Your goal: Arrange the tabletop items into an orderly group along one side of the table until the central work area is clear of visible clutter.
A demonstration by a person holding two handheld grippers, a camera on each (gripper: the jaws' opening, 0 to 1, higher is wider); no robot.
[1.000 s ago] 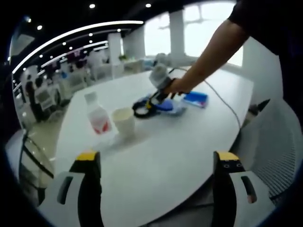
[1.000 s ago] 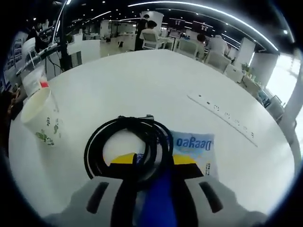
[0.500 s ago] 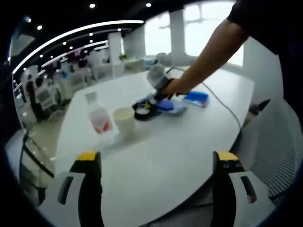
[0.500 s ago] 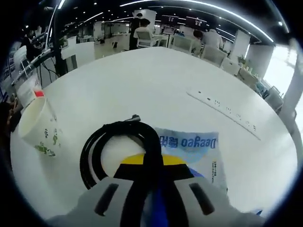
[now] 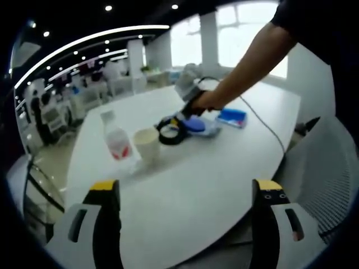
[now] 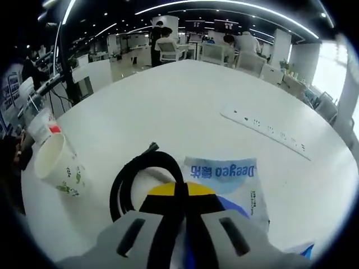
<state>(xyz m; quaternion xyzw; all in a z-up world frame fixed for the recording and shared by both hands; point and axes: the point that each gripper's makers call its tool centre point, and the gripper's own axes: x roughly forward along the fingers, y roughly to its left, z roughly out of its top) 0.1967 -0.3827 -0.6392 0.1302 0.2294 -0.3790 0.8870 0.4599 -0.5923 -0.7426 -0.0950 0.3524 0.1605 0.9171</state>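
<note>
White round table (image 5: 213,168), glossy, carrying all items; surrounding room an open office with desks, chairs and seated people beyond the far edge.

Left gripper (image 5: 185,193): yellow-tipped jaws wide apart, nothing between them, held off the near edge of the table; no contact with any item.

Right gripper (image 6: 179,193): yellow-tipped jaws drawn close together, clamped on a strand of the black cable coil (image 6: 140,176); in the left gripper view the same gripper (image 5: 180,119) sits at the end of the person's arm (image 5: 247,64), over the middle of the table.

Black cable coil (image 5: 170,133): looped, lying toward the centre of the table, one connector end pointing away from the right gripper; part of the loop overlaps the edge of the pouch.

Blue and white pouch (image 6: 230,182): flat, printed "Deegeo", lying just beside and partly under the coil; in the left gripper view (image 5: 203,126).

Paper cup (image 6: 56,165): white with small green print, upright, open mouth; near the table edge, left of the coil and apart from it; in the left gripper view (image 5: 147,144).

Plastic bottle (image 5: 116,137): clear, red-labelled, upright, just beside the cup on its outer side; also (image 6: 42,126).

White power strip (image 6: 263,131): long, flat, lying well apart from the coil toward the far edge.

Blue flat packet (image 5: 231,116): beyond the pouch, near the window-side edge; thin cord (image 5: 263,120) running past it.
</note>
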